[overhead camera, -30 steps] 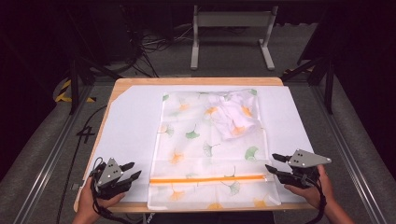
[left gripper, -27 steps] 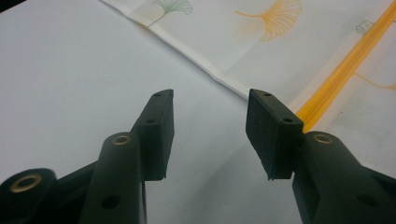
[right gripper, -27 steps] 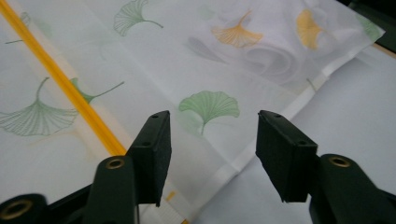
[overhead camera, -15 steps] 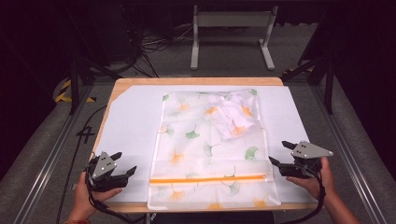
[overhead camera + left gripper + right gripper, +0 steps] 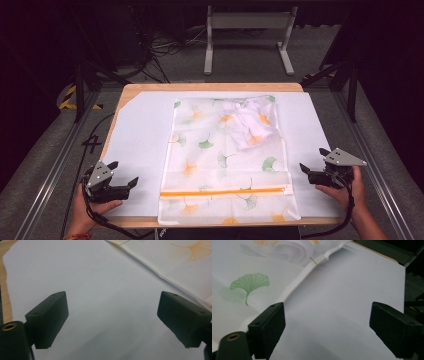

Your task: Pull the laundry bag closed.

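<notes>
A see-through zip bag (image 5: 227,160) printed with ginkgo leaves lies flat on a white sheet (image 5: 140,135). An orange zip strip (image 5: 220,192) runs across its near end, and a white cloth (image 5: 250,125) is bunched inside at the far right. My left gripper (image 5: 124,173) hovers over the sheet left of the bag, and its jaws have just been opening with nothing between them. The right gripper (image 5: 313,159) is off the bag's right edge, its jaws likewise just opened wide and empty. The left gripper view shows my gripper (image 5: 112,302) over bare sheet, the bag edge (image 5: 175,267) beyond. In the right gripper view my gripper (image 5: 325,315) stands beside the bag (image 5: 249,282).
The sheet covers a wooden table (image 5: 210,87) whose rim shows at the back and left. Black rails (image 5: 55,165) run along both sides over a grey floor. A metal stand (image 5: 250,30) and cables sit behind the table.
Both grippers have drawn outward, away from the bag's sides, the left one leftward and the right one rightward. Their jaws have spread wider. The bag has not moved.
</notes>
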The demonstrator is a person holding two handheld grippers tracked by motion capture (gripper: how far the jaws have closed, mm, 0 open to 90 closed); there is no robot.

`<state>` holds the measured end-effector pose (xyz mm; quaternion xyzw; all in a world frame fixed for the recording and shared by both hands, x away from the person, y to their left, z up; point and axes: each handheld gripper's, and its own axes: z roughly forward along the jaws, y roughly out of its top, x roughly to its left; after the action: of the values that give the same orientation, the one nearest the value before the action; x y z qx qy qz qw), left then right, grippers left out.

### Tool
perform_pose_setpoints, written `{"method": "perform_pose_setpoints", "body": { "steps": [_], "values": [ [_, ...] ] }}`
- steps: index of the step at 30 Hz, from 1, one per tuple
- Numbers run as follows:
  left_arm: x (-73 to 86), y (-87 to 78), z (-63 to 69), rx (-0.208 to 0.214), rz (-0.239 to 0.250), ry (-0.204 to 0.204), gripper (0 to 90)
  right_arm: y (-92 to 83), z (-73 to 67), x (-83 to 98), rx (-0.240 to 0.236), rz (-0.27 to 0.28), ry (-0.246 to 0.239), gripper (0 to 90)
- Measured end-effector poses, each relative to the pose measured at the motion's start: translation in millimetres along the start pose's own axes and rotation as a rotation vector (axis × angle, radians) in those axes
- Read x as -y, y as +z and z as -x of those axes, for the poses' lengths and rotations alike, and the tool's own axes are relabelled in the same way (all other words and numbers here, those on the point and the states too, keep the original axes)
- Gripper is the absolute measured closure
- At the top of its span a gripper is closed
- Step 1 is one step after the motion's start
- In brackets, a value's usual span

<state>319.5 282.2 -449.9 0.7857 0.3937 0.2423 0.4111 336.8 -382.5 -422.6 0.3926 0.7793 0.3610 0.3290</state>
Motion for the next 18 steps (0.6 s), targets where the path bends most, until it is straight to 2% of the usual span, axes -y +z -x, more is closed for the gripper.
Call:
{"method": "perform_pose_setpoints", "body": {
  "steps": [3, 6, 8, 11, 14, 16, 18],
  "values": [
    [4.5, -3.3, -0.2, -0.002, 0.016, -0.033, 7.8, -1.9, 1.7, 6.9, 0.013, 0.001, 0.010, 11.5],
    [6.2, -6.7, -0.1, -0.005, 0.031, -0.046, 6.2, -5.4, 3.3, 12.2, 0.003, 0.010, 0.032, 11.4],
    [5.1, -8.2, 1.8, -0.010, 0.041, -0.044, 5.7, -9.0, 3.6, 13.9, 0.017, 0.020, 0.028, 11.3],
    [4.8, -7.4, 4.2, -0.015, 0.034, -0.036, 5.6, -12.8, 3.7, 16.8, 0.011, 0.023, 0.053, 11.6],
    [3.7, -6.8, 5.6, -0.015, 0.041, -0.041, 5.6, -14.1, -0.3, 18.1, 0.009, 0.022, 0.028, 11.9],
    [3.3, -6.2, 6.6, -0.010, 0.046, -0.035, 5.7, -14.9, -4.9, 16.9, 0.014, 0.014, 0.001, 12.1],
    [4.3, -6.5, 8.2, -0.007, 0.039, -0.025, 5.7, -16.2, -7.2, 14.8, 0.011, 0.025, -0.005, 12.1]
  ]
}}
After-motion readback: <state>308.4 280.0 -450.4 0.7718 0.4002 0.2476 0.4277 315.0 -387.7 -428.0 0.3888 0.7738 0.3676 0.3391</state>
